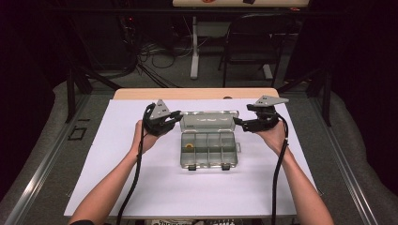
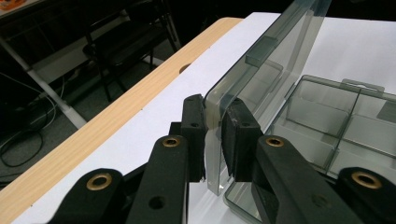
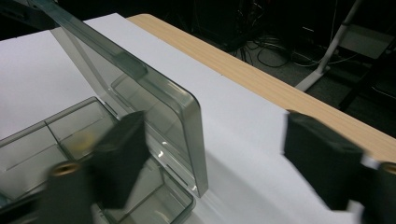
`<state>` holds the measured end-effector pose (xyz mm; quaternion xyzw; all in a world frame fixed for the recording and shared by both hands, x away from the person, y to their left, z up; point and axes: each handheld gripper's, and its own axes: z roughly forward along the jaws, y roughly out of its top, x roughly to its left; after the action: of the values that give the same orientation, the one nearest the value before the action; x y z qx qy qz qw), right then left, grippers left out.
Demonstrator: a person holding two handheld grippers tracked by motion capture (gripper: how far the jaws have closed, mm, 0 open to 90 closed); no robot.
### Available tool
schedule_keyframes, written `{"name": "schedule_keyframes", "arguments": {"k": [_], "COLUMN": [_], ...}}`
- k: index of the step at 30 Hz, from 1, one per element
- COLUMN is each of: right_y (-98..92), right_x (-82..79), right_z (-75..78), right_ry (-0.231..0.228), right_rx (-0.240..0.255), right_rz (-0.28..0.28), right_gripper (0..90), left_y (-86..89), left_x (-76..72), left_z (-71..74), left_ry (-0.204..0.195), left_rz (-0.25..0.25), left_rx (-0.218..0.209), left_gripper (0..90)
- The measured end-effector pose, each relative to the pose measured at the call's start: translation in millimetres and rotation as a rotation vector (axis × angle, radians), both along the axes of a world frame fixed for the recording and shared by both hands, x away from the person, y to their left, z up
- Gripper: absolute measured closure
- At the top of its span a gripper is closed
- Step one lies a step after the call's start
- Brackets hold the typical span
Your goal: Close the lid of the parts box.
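Near the middle of the white sheet [image 1: 141, 187] covering the table [image 1: 197, 93], slightly toward the far edge: clear compartment box [image 1: 208, 150], base flat, lid [image 1: 209, 120] raised and standing close to upright along the far side. Long axis of box running left to right, parallel to the table's far edge; latches on the near side, hinge on the far side; opening facing up, inner face of lid turned toward the person.

Left gripper [image 2: 212, 133]: pressed together on the left end of the lid, thin clear wall pinched between the pads, lid held up. Right gripper [image 3: 212, 154]: spread, jaws astride the right end of the lid with clear gaps on both sides, no contact seen; view blurred.

Progress, as judged: opening essentially done, lid up and steadied by one claw alone. One small yellowish item [image 1: 188, 146] noted in a left compartment; other compartments apparently empty, though hard to tell through the tinted plastic. Remaining, as judged: laying the lid fully back or releasing it, then any filling or emptying of compartments.
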<state>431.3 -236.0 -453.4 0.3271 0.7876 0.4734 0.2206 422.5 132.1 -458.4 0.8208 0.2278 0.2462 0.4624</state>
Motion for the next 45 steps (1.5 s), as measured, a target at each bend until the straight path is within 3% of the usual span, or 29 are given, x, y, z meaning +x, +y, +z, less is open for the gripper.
{"name": "schedule_keyframes", "arguments": {"k": [5, 9, 22, 26, 32, 36, 41, 45], "right_y": [10.4, 14.1, 17.8, 19.4, 21.0, 22.3, 22.7, 23.2], "right_x": [-1.7, -0.4, -10.2, -13.7, -17.8, -22.2, -25.9, -28.9], "right_z": [4.8, 4.1, 4.2, 4.7, 4.9, 4.5, 3.3, 2.1], "right_ry": [-0.002, 0.014, -0.009, -0.015, -0.026, -0.034, -0.044, -0.053], "right_rx": [-0.037, -0.028, -0.081, -0.103, -0.13, -0.149, -0.155, -0.163], "right_rz": [0.001, 0.024, 0.029, 0.03, 0.033, 0.035, 0.036, 0.035], "right_gripper": [57.0, 69.1, 71.5, 71.4, 71.5, 71.6, 71.4, 71.2], "left_y": [0.7, 0.7, 1.1, 0.0, 0.6, -0.6, -0.1, -1.7], "left_x": [-0.1, -0.4, -3.3, -7.9, -11.3, -16.8, -20.6, -24.5], "left_z": [-0.2, 0.0, 0.2, -0.5, -3.9, -5.7, -7.5, -8.1], "left_ry": [0.004, 0.007, 0.019, -0.008, -0.018, -0.044, -0.047, -0.063], "left_rz": [-0.008, -0.013, -0.026, -0.026, -0.02, -0.013, -0.015, -0.013], "left_rx": [-0.002, 0.003, 0.003, 0.028, 0.003, 0.019, 0.014, 0.038], "left_gripper": [79.6, 79.6, 79.0, 78.9, 78.4, 78.1, 77.6, 77.2]}}
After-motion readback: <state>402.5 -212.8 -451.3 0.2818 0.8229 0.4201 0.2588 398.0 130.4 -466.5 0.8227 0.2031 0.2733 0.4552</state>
